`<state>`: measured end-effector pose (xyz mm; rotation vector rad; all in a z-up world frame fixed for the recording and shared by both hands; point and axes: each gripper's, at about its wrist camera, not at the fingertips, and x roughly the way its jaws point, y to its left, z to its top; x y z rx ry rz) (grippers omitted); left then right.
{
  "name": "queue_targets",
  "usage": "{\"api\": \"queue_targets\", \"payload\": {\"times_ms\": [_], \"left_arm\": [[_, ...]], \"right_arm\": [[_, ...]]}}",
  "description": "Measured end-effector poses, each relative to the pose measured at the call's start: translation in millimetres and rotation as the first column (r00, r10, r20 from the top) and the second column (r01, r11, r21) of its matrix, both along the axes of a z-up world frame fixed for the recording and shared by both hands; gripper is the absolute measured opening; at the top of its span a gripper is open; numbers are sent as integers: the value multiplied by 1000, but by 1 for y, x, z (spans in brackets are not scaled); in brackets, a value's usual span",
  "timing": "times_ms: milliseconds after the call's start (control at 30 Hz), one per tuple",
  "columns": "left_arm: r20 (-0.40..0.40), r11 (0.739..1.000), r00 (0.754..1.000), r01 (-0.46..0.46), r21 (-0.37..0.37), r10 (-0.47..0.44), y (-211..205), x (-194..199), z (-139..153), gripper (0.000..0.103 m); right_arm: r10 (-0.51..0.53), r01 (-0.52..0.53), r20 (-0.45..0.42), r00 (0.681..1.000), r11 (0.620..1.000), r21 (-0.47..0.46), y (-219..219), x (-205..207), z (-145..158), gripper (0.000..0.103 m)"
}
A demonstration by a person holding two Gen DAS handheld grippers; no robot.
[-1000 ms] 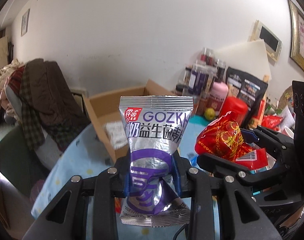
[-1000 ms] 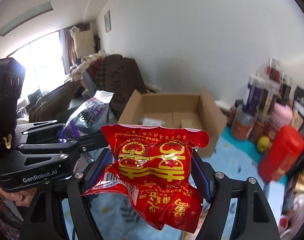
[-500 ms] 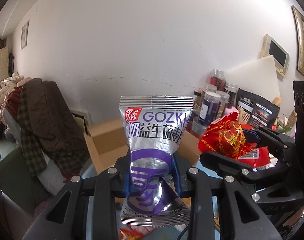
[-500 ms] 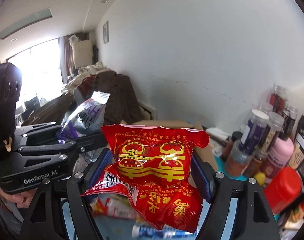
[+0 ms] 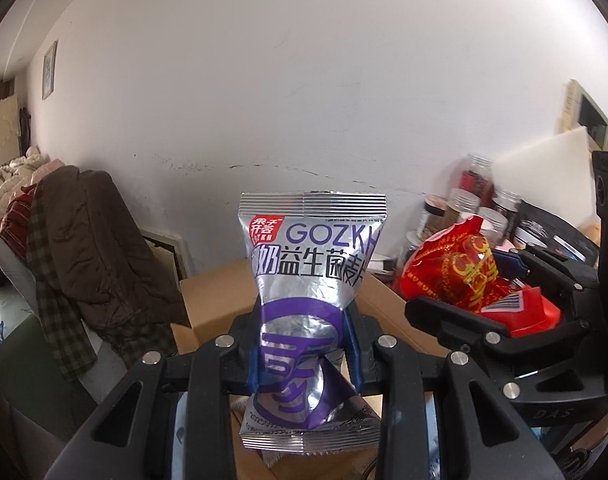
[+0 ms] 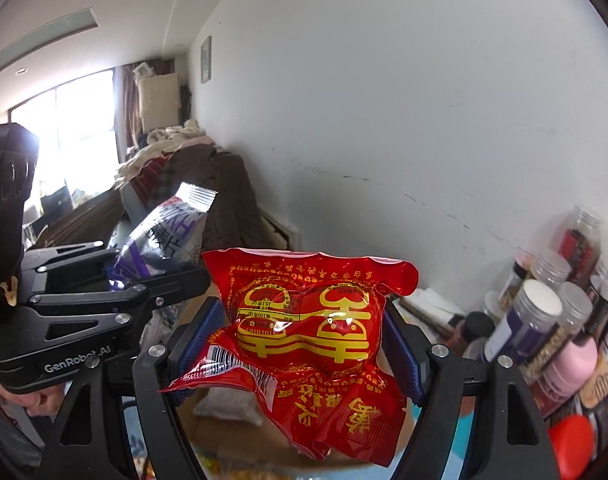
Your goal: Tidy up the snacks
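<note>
Overhead, a plain white wall [image 5: 304,80] with faint dark scuffs fills most of both views, and a window [image 6: 64,120] glares at the far end of the room. Brown and plaid clothes [image 5: 84,260] are heaped over a chair to the left. An open cardboard box [image 5: 216,304] sits below the tongs, with a white packet [image 6: 228,404] lying inside it; a strip of pale blue table [image 6: 468,436] shows to its right. Clear-lidded jars [image 6: 536,320] and a pink bottle [image 6: 572,364] crowd against the wall on the right.

The left tongs [image 5: 304,356] pinch the narrow waist of a silver-and-purple snack bag [image 5: 312,264], held upright above the box. The right tongs [image 6: 304,344] grip a glossy red snack bag [image 6: 304,332] with gold characters across its width, a barcode at its lower left corner.

Both sets of tongs hang side by side, close together. Open air lies between the bags and the wall; the jars hem in the right side.
</note>
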<state>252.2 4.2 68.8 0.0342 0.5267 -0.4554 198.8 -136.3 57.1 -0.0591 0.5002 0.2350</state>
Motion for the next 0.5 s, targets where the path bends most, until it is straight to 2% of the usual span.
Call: {"api": "queue_targets", "payload": {"times_ms": [167,500], "left_arm": [[-16,999,1000,-19,39,20,-8,27,-5,32],[-135,994,990,-33,103,47,-23,76,-34,32]], "right_arm": [[-14,14,-31,999,1000,-10,-4,32,-2,77],[-26,22,-153,988,999,-31,-12,86,-28,77]]}}
